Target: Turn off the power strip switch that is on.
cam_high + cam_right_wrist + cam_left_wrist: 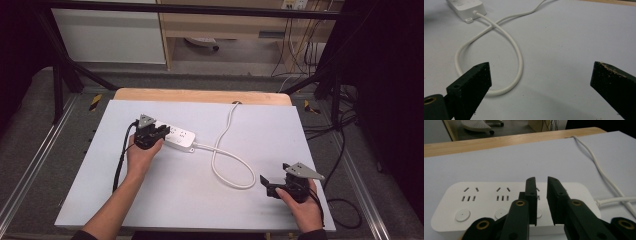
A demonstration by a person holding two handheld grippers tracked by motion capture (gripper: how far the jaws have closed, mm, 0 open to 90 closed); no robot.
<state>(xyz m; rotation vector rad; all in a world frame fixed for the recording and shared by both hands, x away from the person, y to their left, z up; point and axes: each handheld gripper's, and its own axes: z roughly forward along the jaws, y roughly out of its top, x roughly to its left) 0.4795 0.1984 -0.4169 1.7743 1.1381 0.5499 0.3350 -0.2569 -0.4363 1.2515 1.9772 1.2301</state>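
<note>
A white power strip lies on the pale mat, left of middle, with round buttons and several sockets. Its white cord makes a loop toward the middle and runs off to the far edge. My left gripper hovers over the strip's left half; its jaws stand almost together, a narrow slit between them holding nothing. Near the front right corner of the mat my right gripper is wide open and empty, pointing at the cord loop and the strip's end.
The pale mat covers a wooden table. The left gripper's black cable trails along the forearm. Metal frame rails run down both sides, and shelves and cables stand beyond the far edge.
</note>
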